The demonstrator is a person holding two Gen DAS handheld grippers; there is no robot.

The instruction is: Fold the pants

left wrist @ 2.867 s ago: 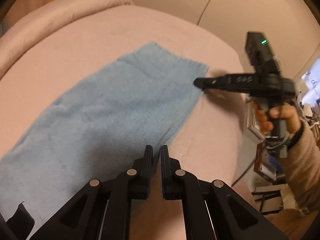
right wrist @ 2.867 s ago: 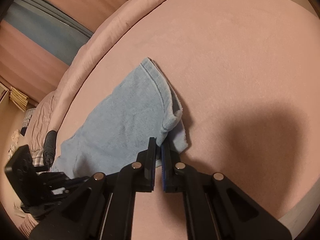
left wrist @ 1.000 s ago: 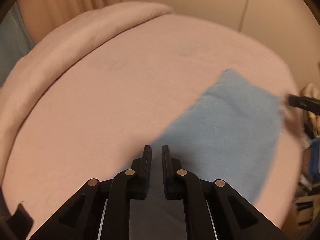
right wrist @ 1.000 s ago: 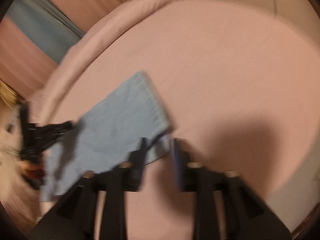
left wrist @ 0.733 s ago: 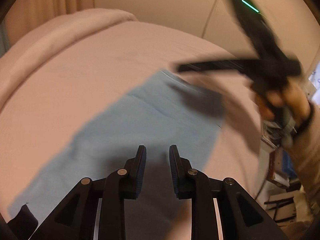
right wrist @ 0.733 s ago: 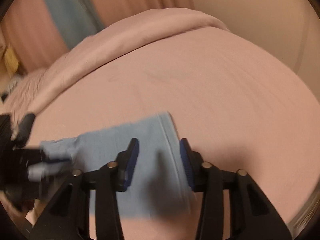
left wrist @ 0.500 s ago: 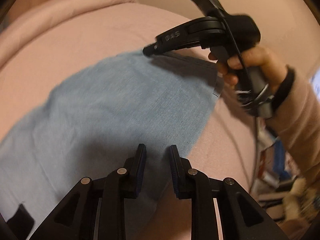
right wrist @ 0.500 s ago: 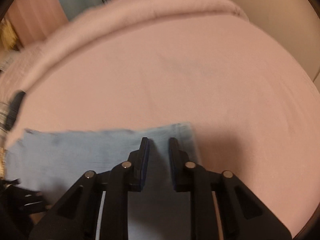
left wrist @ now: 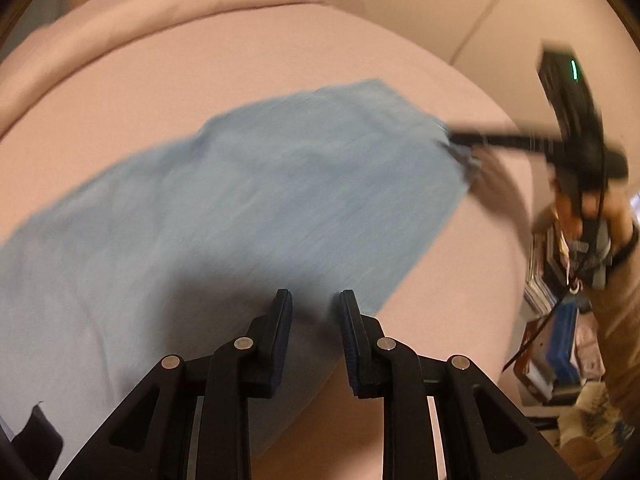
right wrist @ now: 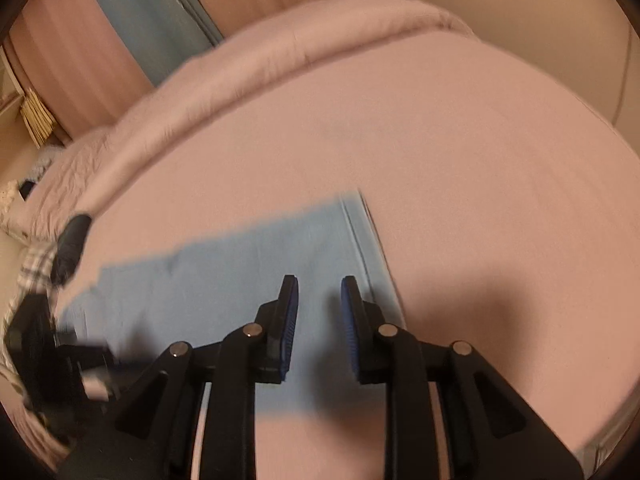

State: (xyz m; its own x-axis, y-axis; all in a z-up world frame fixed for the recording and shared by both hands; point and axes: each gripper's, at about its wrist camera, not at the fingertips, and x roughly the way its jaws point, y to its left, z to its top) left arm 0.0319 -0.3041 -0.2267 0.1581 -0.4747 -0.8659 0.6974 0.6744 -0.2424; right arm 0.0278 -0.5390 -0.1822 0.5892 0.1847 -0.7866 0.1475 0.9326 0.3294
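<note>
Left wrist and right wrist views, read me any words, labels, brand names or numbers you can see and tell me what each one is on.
None can be read.
Right gripper: any marking on its body is lost to motion blur; only a green light shows.
Clutter beside the bed: printed covers too small and blurred to read.
Blue pants, left gripper: no text seen.

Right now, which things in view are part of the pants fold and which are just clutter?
Part of the job:
- light blue pants, lying flat on the pink bed
- left tongs, open over the pants
- right tongs, open over the pants

Just lying about:
- rolled pink duvet
- curtains
- stacked books beside the bed
</note>
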